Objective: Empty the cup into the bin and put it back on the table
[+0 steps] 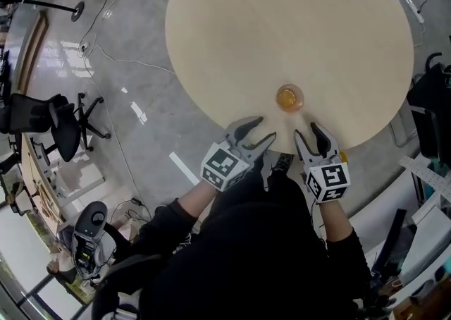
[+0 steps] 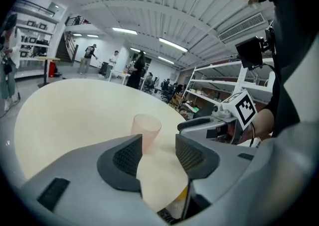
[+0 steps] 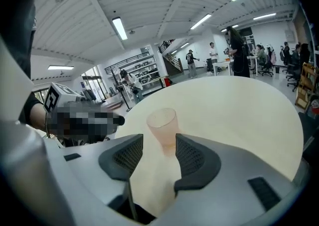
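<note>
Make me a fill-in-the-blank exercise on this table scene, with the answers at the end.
The cup stands upright on a table whose top is ___ in shape.
The number of cups on that table is ___.
The left gripper and the right gripper both have their jaws ___.
Each gripper is holding ___ between its jaws.
Missing words: round; one; open; nothing.

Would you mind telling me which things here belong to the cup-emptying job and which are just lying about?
Job: cup; table; left gripper and right gripper, both open. No bin is in view.
Lying about: office chair; shelving.
</note>
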Tool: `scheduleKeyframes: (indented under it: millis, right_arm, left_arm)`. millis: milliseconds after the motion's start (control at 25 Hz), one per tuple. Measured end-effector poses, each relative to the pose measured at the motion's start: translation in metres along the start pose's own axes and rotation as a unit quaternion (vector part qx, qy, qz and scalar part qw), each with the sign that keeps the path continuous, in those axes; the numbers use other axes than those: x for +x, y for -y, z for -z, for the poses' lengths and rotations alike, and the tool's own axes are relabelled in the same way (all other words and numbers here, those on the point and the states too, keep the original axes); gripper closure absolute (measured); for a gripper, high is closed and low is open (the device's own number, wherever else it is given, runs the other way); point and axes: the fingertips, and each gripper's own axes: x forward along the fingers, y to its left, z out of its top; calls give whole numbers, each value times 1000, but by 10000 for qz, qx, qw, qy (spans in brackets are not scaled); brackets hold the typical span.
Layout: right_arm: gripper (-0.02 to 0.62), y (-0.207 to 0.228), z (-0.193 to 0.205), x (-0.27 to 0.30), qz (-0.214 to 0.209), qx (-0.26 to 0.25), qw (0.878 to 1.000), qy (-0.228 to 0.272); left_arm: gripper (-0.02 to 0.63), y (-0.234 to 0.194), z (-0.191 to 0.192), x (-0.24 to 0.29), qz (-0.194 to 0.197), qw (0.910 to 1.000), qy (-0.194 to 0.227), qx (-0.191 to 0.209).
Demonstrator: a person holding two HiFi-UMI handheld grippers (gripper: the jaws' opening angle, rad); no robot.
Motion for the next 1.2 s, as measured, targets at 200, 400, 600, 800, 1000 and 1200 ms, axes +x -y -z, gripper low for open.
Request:
scheduleKeyframes:
  millis: [200,400,600,800,1000,1200]
  right_arm:
    - [365,7,-1,34,-356,6,9993,141]
    - [357,22,16,58,-426,-752,9961,-169]
    - [357,30,20,81,-522,-1214,9909,-269]
    - [337,29,16,99,-631,-1283,9894,-251]
    - [334,44,12,95,-621,-1263,9900,-92]
    - [334,35,8,91,-692,-831,9941,32]
  left_arm:
    - [364,-25,12,36,401,9977,-442,326]
    - [359,-45,13,64,888,9907,-676,784]
    - [329,-59,22,89,1470,9703,-1079,1591]
    - [316,-70,30,101,2040,9372,-1592,2338]
    - [318,-57,21,123,2391,9237,-1686,2473]
    - [319,-51,12,114,2678,9229,-1566,2280]
